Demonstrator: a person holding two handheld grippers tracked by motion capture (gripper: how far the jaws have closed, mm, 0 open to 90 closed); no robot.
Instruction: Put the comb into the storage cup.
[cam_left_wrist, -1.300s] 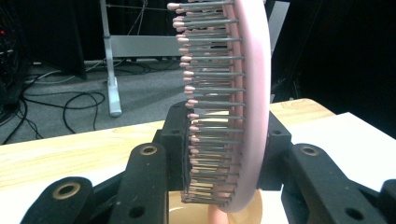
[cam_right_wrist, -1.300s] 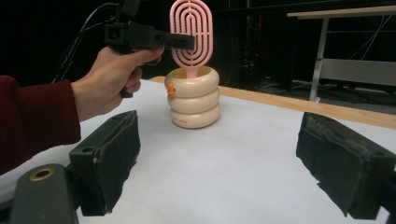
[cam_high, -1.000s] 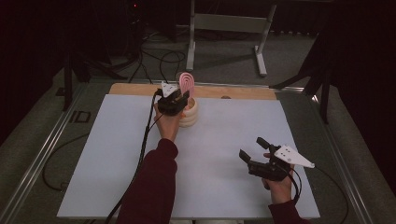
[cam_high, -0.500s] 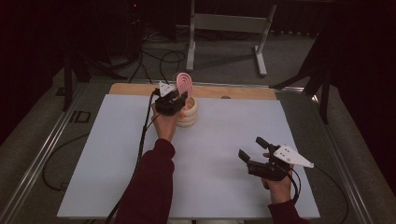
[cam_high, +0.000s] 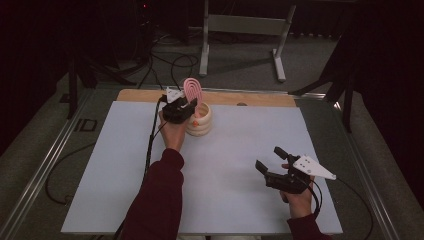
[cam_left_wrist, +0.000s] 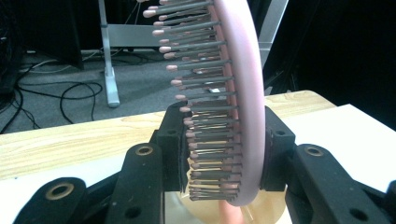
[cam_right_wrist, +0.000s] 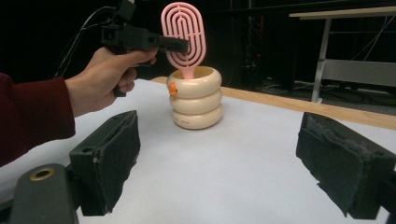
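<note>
1. High view: the left gripper (cam_high: 186, 106) was at the far side of the white table (cam_high: 125, 190), closed on the head of a pink hairbrush (cam_high: 192, 90) that stood upright with its handle down in a cream ringed holder (cam_high: 200, 122). The right gripper (cam_high: 272, 160) rested near the front right corner, well apart from the holder, its jaws spread and holding nothing.

2. Left gripper view: the brush (cam_left_wrist: 233, 93) appeared edge-on, its lower head clamped between the two pads, one against the bristle tips and one against the smooth back. The handle dropped into the holder's mouth (cam_left_wrist: 266, 212) just below. Gripping on bristles is soft, so my judgement is that the squeeze should have been kept firm and the brush moved slowly, straight along its handle.

3. Right gripper view: the brush (cam_right_wrist: 183, 32) stood nearly vertical in the holder (cam_right_wrist: 195, 100), with the left gripper (cam_right_wrist: 175, 44) pinching it from the side. The right gripper's own pads (cam_right_wrist: 109, 158) were wide apart and empty. The holder looked light and unsupported; a tilted pull could have tipped it, so keeping the handle centred in the opening seemed wise, or steadying the holder with the free gripper.
</note>
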